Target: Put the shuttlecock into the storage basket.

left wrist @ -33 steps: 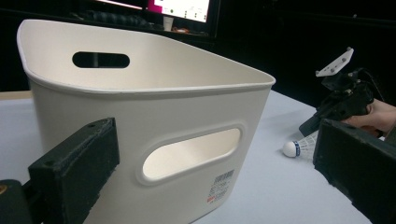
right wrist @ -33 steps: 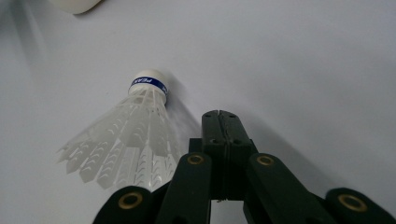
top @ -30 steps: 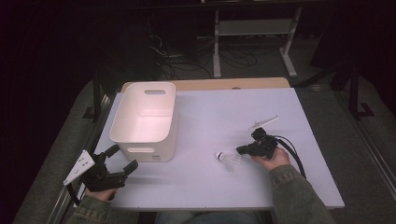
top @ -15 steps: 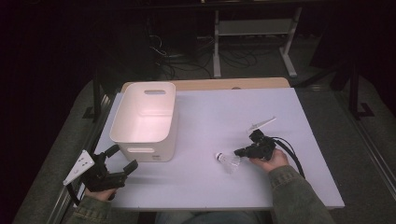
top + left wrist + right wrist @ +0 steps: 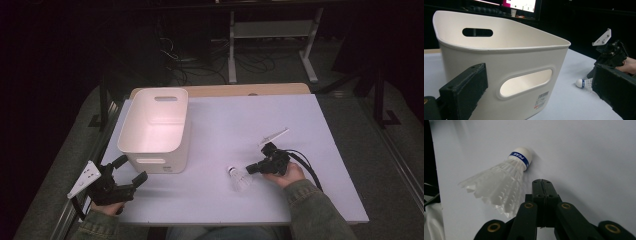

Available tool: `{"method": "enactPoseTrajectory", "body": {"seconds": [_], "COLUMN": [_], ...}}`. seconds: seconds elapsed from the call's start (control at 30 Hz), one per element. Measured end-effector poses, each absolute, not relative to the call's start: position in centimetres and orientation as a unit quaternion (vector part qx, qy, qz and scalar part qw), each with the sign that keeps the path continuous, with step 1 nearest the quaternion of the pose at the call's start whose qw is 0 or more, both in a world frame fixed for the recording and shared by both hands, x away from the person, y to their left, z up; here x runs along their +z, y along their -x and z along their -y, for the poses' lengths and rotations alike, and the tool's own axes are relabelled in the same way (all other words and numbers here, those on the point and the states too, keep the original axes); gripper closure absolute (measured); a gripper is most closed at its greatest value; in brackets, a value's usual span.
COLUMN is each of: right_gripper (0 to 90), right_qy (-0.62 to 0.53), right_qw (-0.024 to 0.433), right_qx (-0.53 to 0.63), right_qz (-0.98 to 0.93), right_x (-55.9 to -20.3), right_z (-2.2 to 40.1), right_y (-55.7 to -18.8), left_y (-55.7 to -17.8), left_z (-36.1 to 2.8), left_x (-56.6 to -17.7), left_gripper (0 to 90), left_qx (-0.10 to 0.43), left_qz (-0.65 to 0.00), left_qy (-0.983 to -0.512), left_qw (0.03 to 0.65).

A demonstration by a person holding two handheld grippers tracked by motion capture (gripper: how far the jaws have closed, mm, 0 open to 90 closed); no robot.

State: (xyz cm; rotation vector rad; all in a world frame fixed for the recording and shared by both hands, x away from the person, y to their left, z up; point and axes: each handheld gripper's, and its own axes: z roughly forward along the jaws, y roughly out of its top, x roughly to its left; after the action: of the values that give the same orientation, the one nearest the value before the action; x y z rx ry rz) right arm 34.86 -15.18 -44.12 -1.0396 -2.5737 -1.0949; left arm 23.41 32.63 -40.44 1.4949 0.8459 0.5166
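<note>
White feathers mark the shuttlecock [image 5: 239, 179], lying on its side on the pale table [image 5: 320, 150] at about 5 o'clock from the cream plastic bin [image 5: 155, 127], well apart from it. The right gripper [image 5: 251, 169] rests just beside the shuttlecock at its 3 o'clock; in the right gripper view [image 5: 543, 185] its jaws are pressed together with nothing between them, their tips near the feather skirt and below the cork, which wears a blue band. The left gripper [image 5: 131, 170] sits at the bin's 7 o'clock with its jaws wide apart, framing the near wall and its handle slot in the left gripper view [image 5: 534, 90], gripping nothing.

Risk, as judged from here: closed jaws cannot take the shuttlecock, and a nudge from their tips would likely roll or skid so light an object across the smooth table. Opening late or clamping on the skirt could crush the feathers. A grip on the cork looks safer.

Hard to make out: the bin's floor at its near end is hidden by its own wall, the dark room beyond the table shows little but desk legs and cables, and the barcode label [image 5: 542, 98] on the bin is too small to read.
</note>
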Motion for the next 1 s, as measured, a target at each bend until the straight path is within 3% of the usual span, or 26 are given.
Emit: {"method": "enactPoseTrajectory", "body": {"seconds": [1.0], "right_gripper": [88.4], "right_qy": [0.296], "right_qw": [0.119], "right_qx": [-0.369], "right_qz": [0.873], "right_x": [-44.3], "right_z": [12.0], "right_y": [-33.7], "left_y": [-23.4], "left_z": [-32.6], "left_x": [-40.4], "left_gripper": [0.0], "left_qx": [0.224], "left_qz": [-0.370], "left_qy": [-0.648], "left_qw": [0.627]}}
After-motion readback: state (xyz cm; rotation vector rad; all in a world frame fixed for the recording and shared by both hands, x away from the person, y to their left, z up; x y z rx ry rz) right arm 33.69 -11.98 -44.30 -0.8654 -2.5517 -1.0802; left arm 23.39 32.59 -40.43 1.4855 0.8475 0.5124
